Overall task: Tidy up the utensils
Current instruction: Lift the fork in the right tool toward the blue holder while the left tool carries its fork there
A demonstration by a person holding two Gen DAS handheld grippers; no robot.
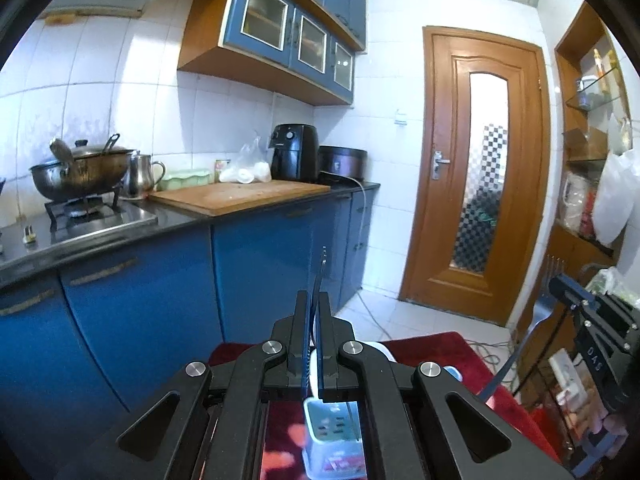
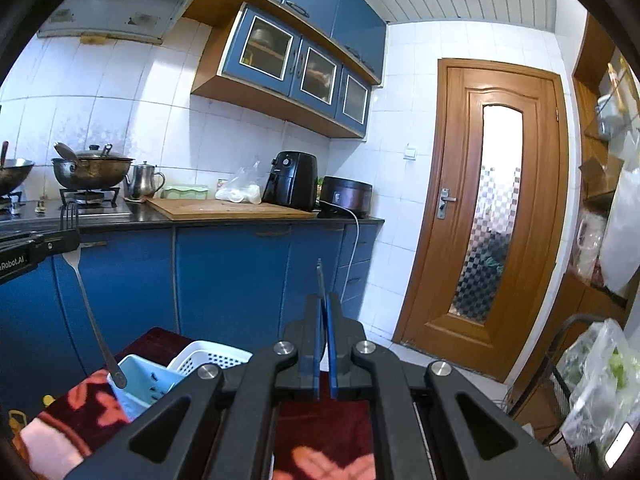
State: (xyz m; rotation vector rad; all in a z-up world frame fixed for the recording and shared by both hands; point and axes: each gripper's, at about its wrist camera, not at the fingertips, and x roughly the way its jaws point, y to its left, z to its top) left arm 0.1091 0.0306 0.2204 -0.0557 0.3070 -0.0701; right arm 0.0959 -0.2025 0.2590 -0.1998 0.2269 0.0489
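Observation:
My left gripper (image 1: 315,300) is shut on a metal fork (image 1: 322,268), seen edge-on with the tines up. In the right wrist view that left gripper (image 2: 74,240) holds the fork (image 2: 86,300) near its neck, and the handle hangs down to the rim of a light blue slotted utensil holder (image 2: 148,384). My right gripper (image 2: 323,304) is shut on a second thin utensil (image 2: 319,280). In the left wrist view this right gripper (image 1: 560,288) holds what looks like another fork (image 1: 538,320). The holder (image 1: 332,432) stands below my left gripper on a red floral cloth (image 2: 328,420).
A white perforated basket (image 2: 212,356) sits behind the holder. Blue cabinets (image 1: 260,272) run under a dark counter with a wooden cutting board (image 1: 240,196), a black air fryer (image 1: 294,156) and a pot on the stove (image 1: 80,172). A wooden door (image 1: 480,176) and cluttered shelves (image 1: 588,184) stand to the right.

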